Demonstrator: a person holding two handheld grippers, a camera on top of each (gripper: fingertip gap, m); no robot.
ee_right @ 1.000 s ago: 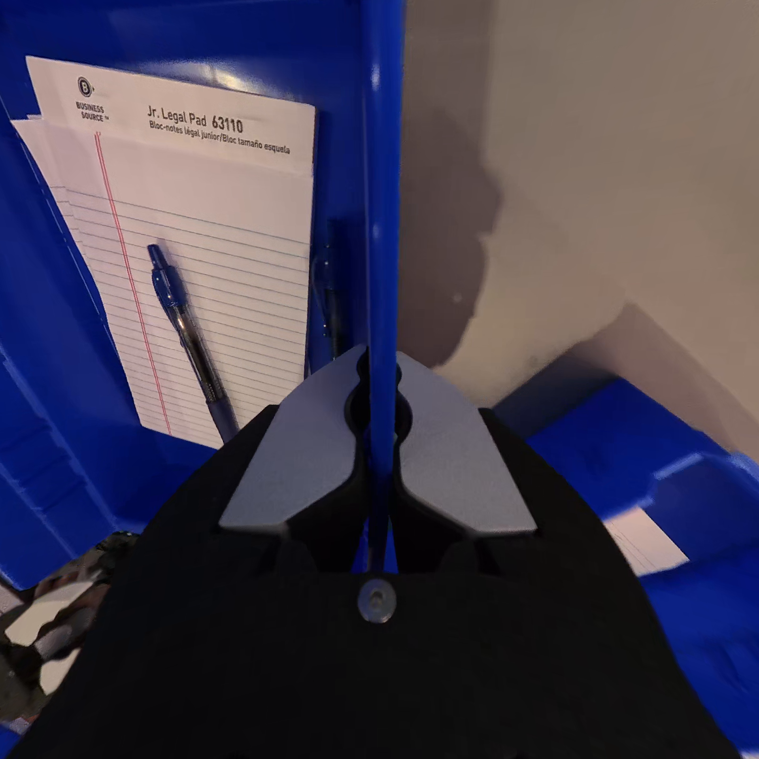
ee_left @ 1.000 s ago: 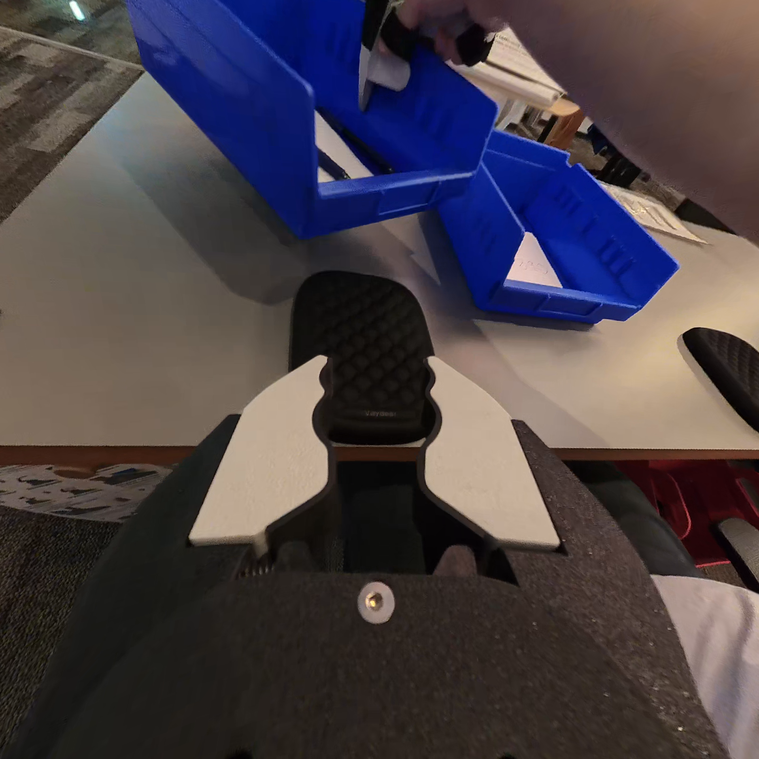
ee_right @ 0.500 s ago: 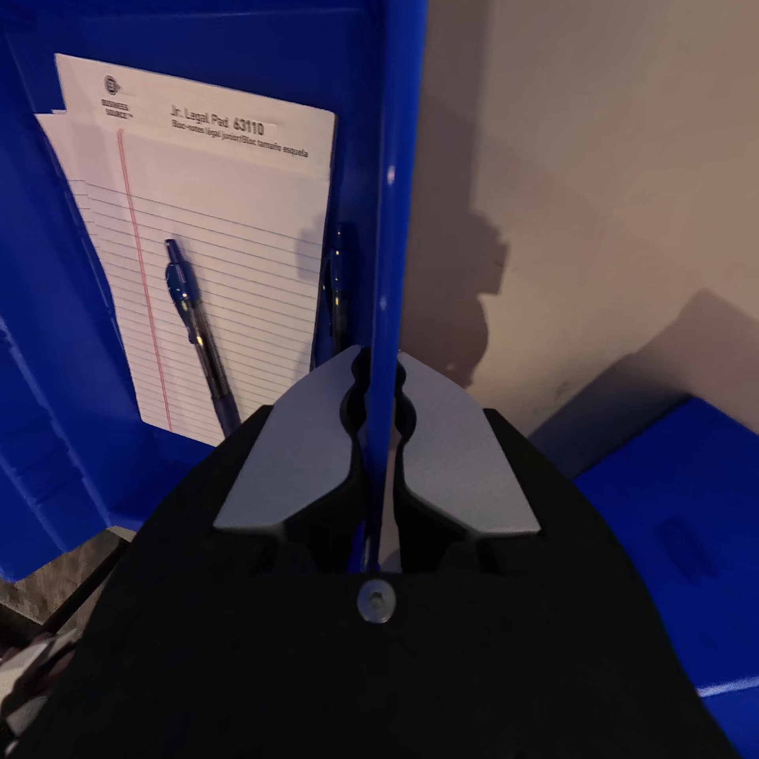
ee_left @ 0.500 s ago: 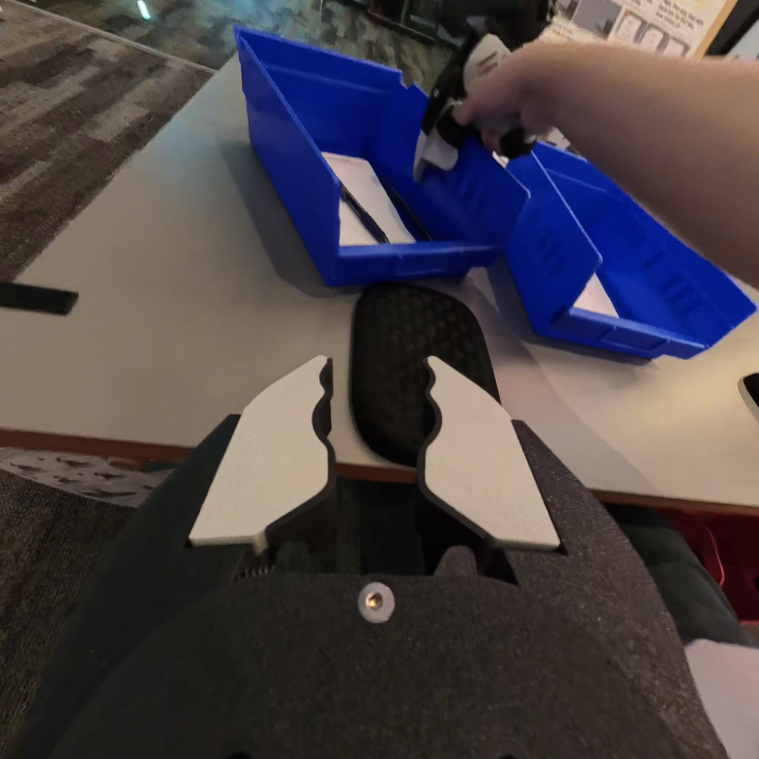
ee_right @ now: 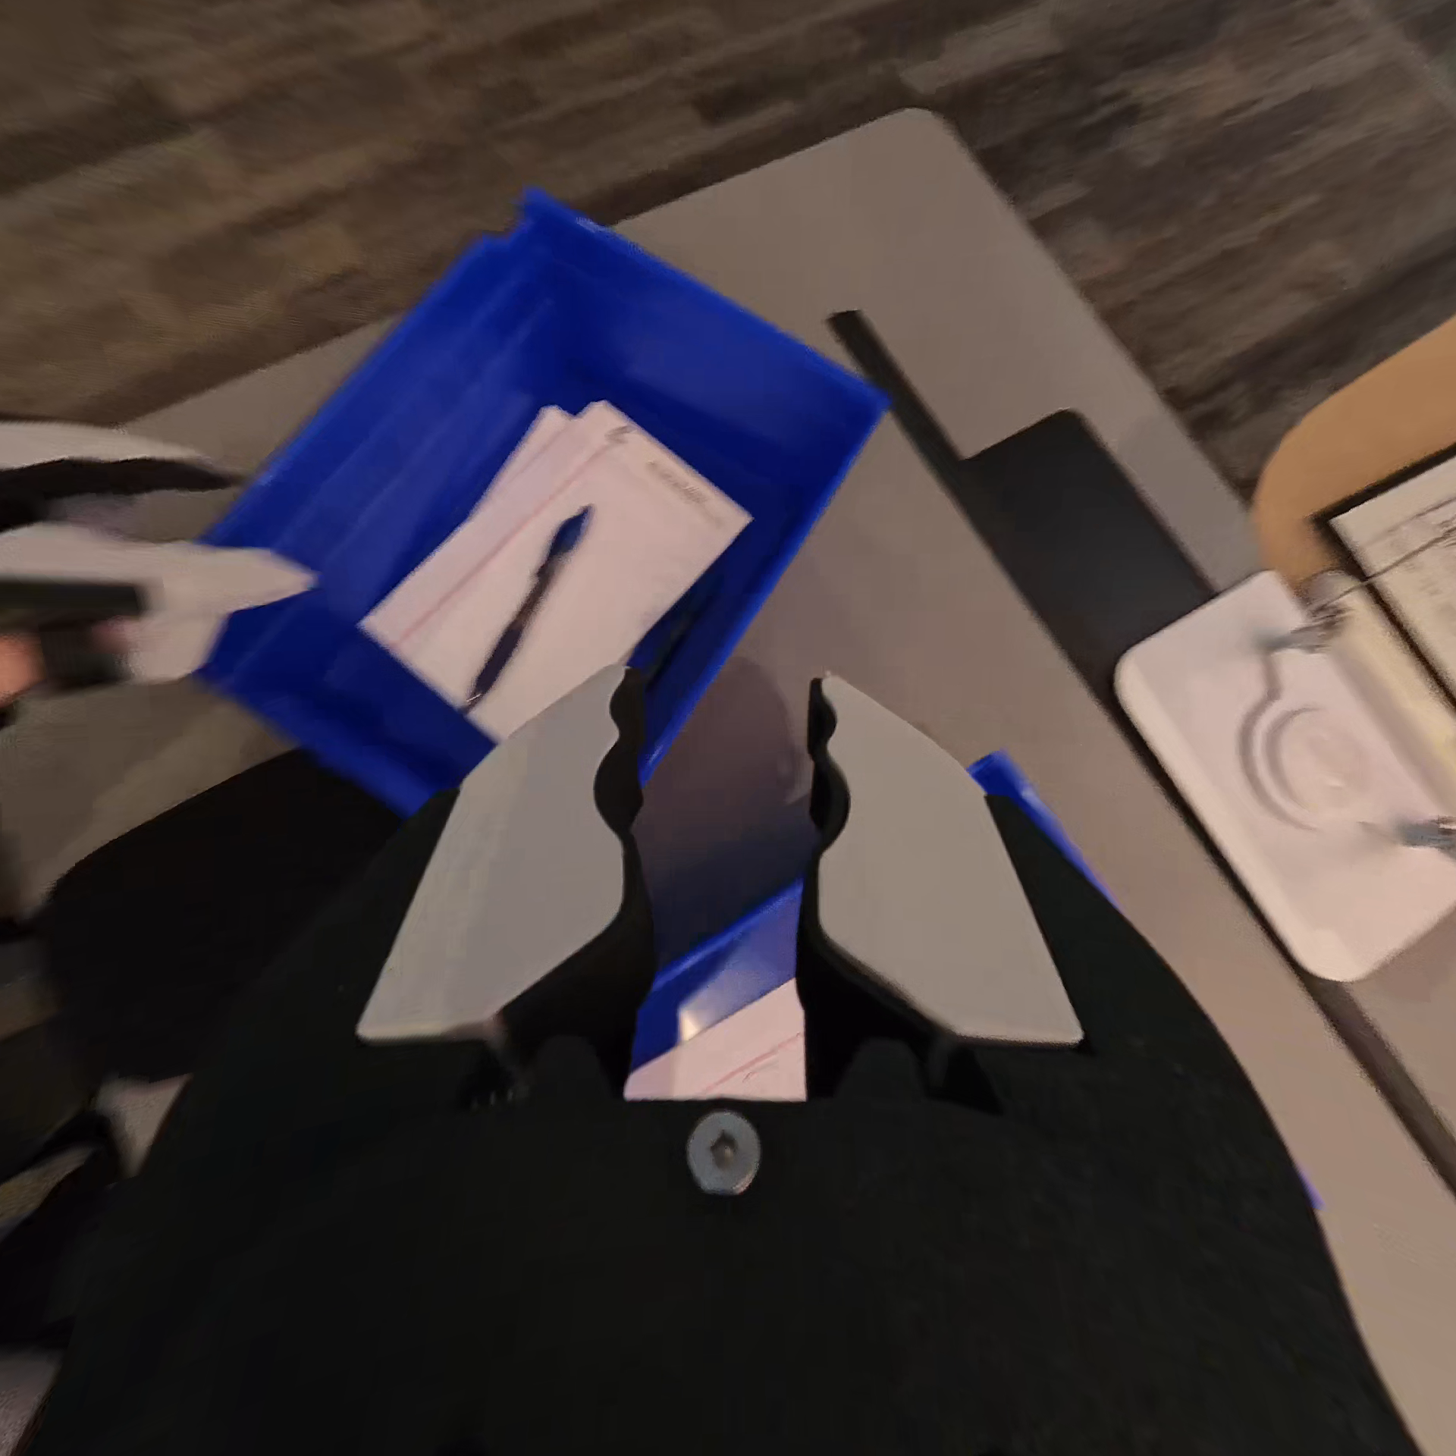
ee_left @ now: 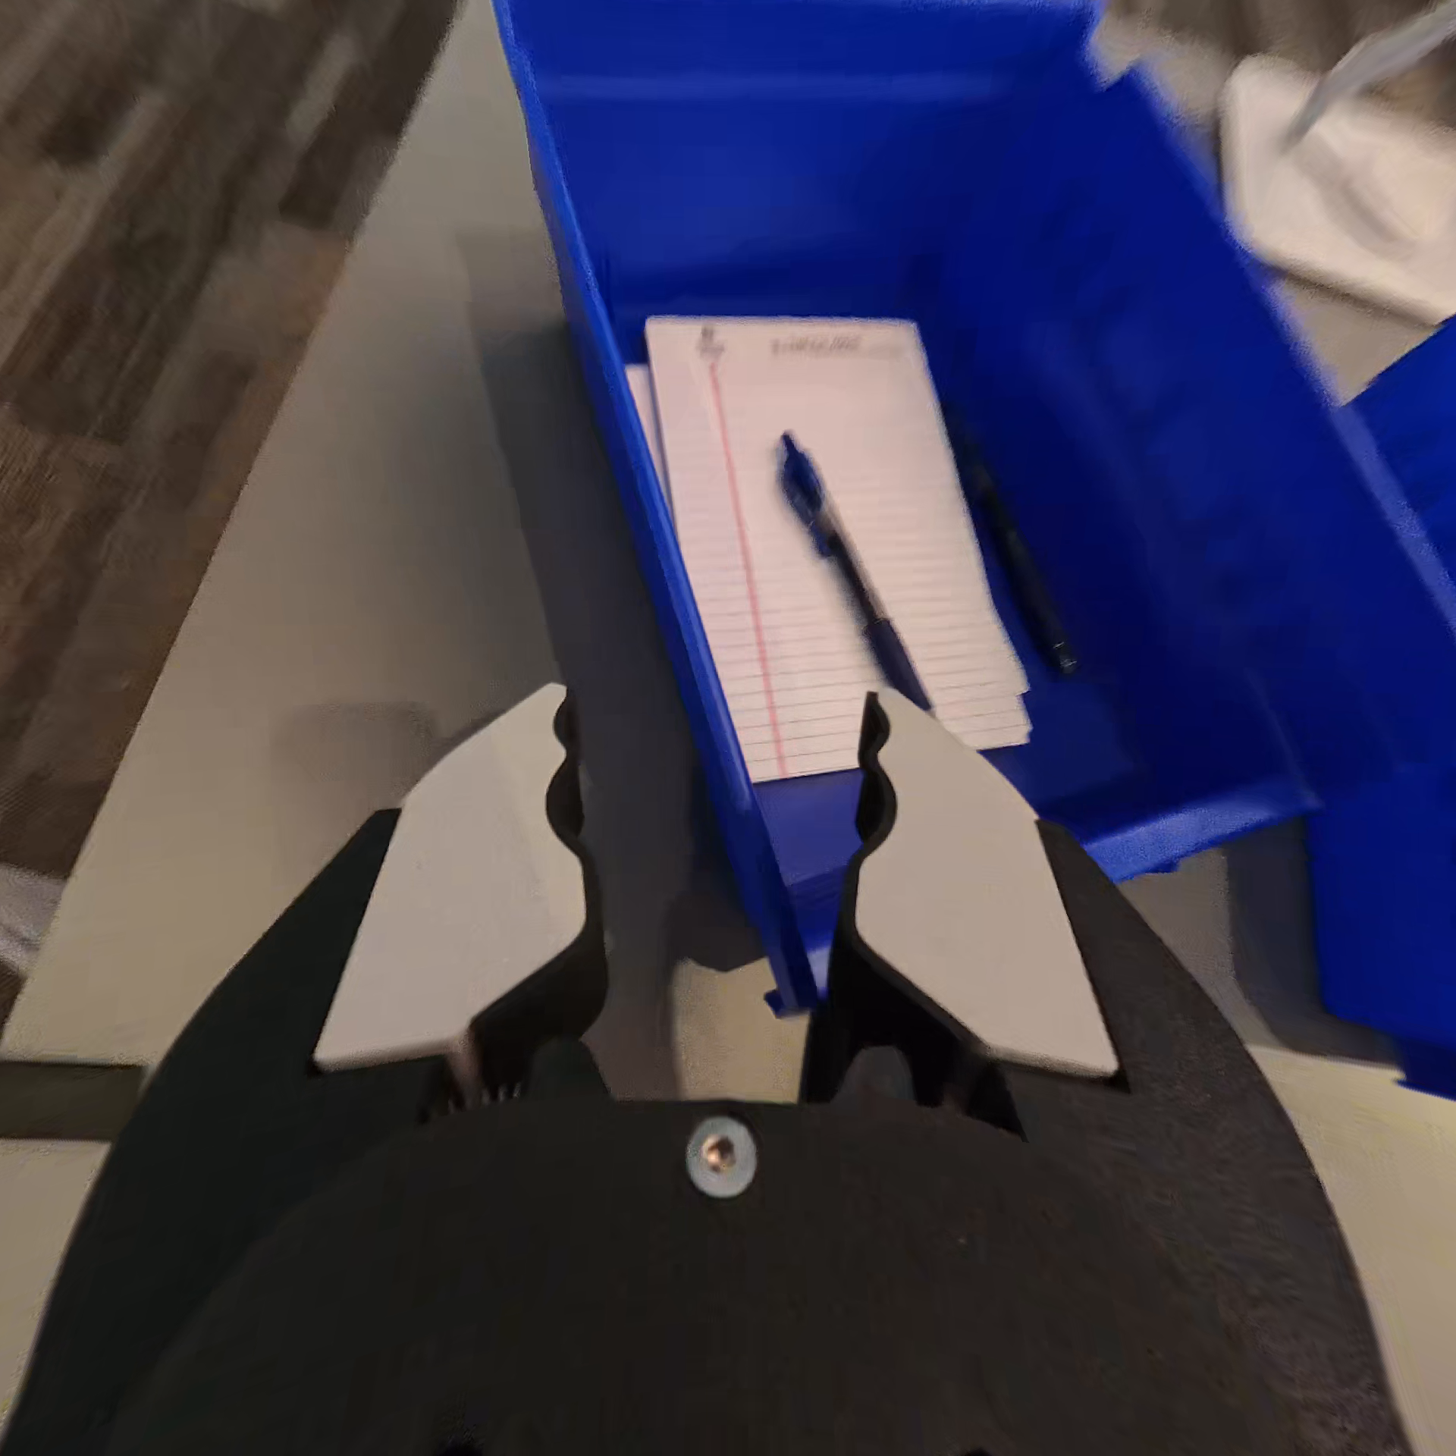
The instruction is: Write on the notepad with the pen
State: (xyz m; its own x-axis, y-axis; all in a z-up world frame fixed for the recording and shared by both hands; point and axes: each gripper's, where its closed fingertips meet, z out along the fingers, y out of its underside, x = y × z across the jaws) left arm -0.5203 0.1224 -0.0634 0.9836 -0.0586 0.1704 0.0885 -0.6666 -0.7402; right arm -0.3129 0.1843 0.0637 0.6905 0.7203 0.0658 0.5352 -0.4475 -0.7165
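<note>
The left gripper (ee_left: 717, 709) is spread wide, its two fingers straddling the near left wall of the blue bin (ee_left: 630, 441), one finger outside over the grey table (ee_left: 331, 551) and the other over the bin's inside; nothing is clamped between them. In the bin the white lined notepad (ee_left: 835, 551) lies flat on the floor against the left wall, its printed header at the far end. The blue pen (ee_left: 847, 563) rests on the pad, long axis running from far left to near right, its lower end hidden behind the right fingertip, so which end is the tip is hard to say in this view. A second, darker pen (ee_left: 1016, 559) lies just beside the pad's right edge on the bin floor, roughly parallel to it. A second blue bin (ee_left: 1410, 709) is cut off at the right border. The right gripper (ee_right: 721, 685) is also parted and empty, held high above the table, looking down on the same bin (ee_right: 331, 670), where the pad (ee_right: 630, 504) and pen (ee_right: 528, 607) appear smeared by motion blur. Between its fingers shows the second bin's rim (ee_right: 709, 945), with lined paper (ee_right: 725, 1056) inside. A white tray-like object (ee_right: 1261, 772) sits at the right, too blurred to identify.
</note>
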